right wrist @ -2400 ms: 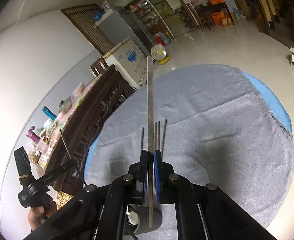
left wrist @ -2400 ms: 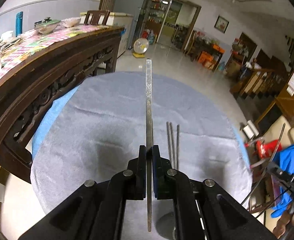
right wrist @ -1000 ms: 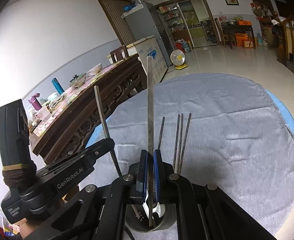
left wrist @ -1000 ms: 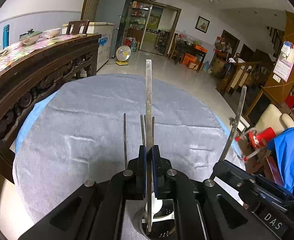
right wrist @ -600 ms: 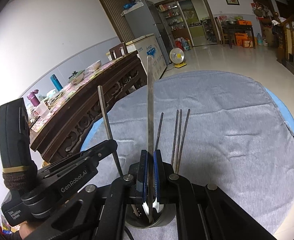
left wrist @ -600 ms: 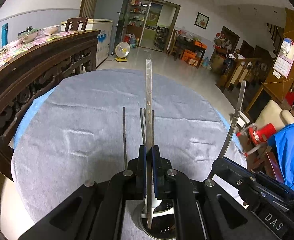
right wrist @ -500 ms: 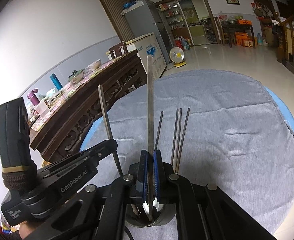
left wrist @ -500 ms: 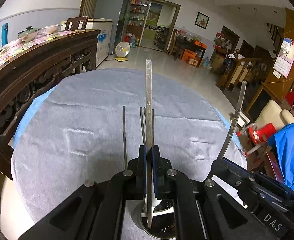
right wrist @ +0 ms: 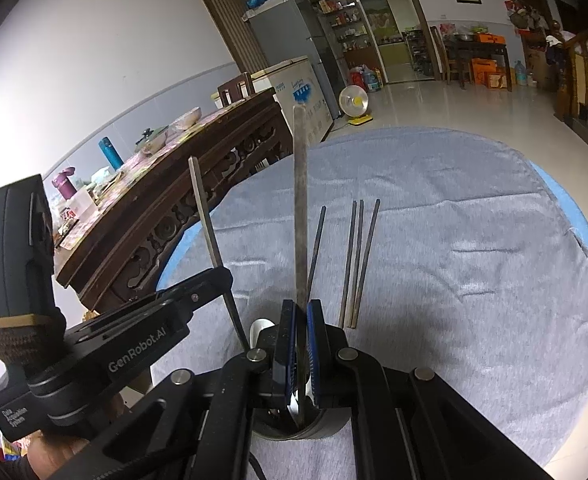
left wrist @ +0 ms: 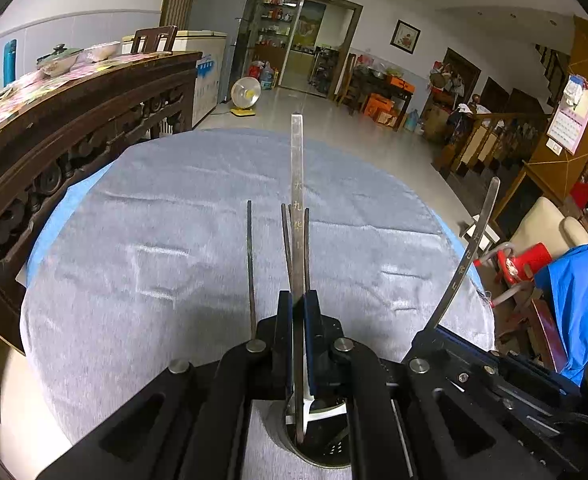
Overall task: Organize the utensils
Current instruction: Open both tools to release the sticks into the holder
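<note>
Currently, one flat utensil (left wrist: 297,184) is pinched by the left gripper (left wrist: 298,308), another (right wrist: 300,200) by the right gripper (right wrist: 301,316), tips over the holder (right wrist: 314,428). Insertion step; release judged next. Chopsticks (right wrist: 358,264) stand inside.

Left gripper (left wrist: 298,312) and right gripper (right wrist: 301,320): jaws clamped, side by side

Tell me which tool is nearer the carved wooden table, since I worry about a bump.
Left. The left tool is on the side toward the carved wooden table; the right tool is beyond it, farther out over the grey cloth.
</note>
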The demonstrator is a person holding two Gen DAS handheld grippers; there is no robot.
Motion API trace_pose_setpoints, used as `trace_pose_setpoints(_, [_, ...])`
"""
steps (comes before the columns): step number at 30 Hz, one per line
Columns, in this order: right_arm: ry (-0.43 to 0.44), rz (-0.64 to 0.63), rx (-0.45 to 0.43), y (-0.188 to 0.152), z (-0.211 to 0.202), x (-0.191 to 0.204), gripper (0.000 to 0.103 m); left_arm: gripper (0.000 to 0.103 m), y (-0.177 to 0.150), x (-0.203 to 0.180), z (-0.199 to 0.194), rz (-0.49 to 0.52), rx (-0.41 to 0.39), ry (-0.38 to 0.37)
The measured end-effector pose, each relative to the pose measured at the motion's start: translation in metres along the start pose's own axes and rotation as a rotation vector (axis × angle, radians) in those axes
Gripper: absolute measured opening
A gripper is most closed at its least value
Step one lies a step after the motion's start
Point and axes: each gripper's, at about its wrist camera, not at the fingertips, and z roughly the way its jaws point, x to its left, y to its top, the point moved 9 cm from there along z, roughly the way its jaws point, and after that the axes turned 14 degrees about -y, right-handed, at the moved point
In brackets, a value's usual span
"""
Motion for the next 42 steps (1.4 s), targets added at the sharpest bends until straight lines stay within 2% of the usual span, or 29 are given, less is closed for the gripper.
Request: trace_pose_setpoints(42, [-0.036,-0.028,0.024,-0.019,0.002,-0.001,0.007,0.006,-0.023,0.006,-0.007,-0.045,0.034,-0.030])
